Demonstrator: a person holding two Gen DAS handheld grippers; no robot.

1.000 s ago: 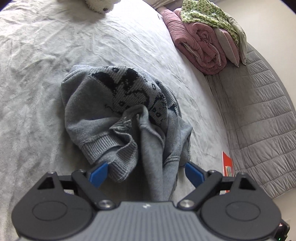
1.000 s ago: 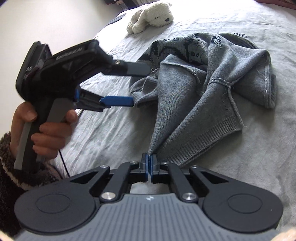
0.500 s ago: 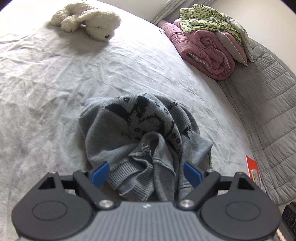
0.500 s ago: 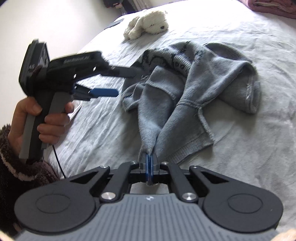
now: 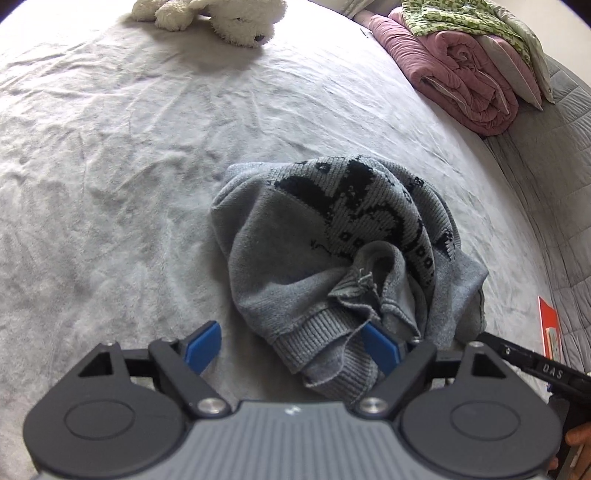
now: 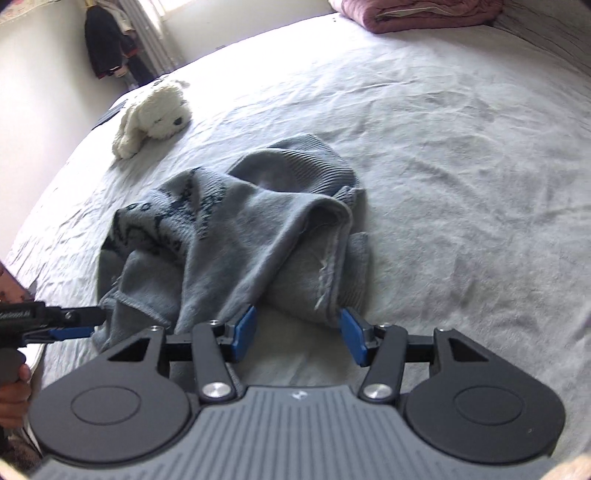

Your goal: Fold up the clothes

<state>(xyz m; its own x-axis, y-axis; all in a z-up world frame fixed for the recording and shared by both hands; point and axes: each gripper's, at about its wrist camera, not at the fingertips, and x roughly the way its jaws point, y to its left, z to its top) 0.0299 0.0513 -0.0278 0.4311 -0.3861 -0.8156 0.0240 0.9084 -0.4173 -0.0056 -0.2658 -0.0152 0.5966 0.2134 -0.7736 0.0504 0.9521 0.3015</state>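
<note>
A grey knit sweater with a dark pattern lies crumpled in a heap on the bed; it also shows in the right wrist view. My left gripper is open, and the sweater's ribbed hem lies between its blue pads without being pinched. My right gripper is open and empty, with the sweater's near edge just beyond its pads. The left gripper also shows at the left edge of the right wrist view, at the sweater's corner.
The bed has a light grey wrinkled cover. A white plush dog lies at the far side, also in the right wrist view. Folded pink and green bedding is stacked at the far right. A red card lies on the quilted grey pad.
My right gripper has opened and let go of the sweater, which has dropped into a heap. My left gripper has shifted left, so the hem now sits toward its right pad.
</note>
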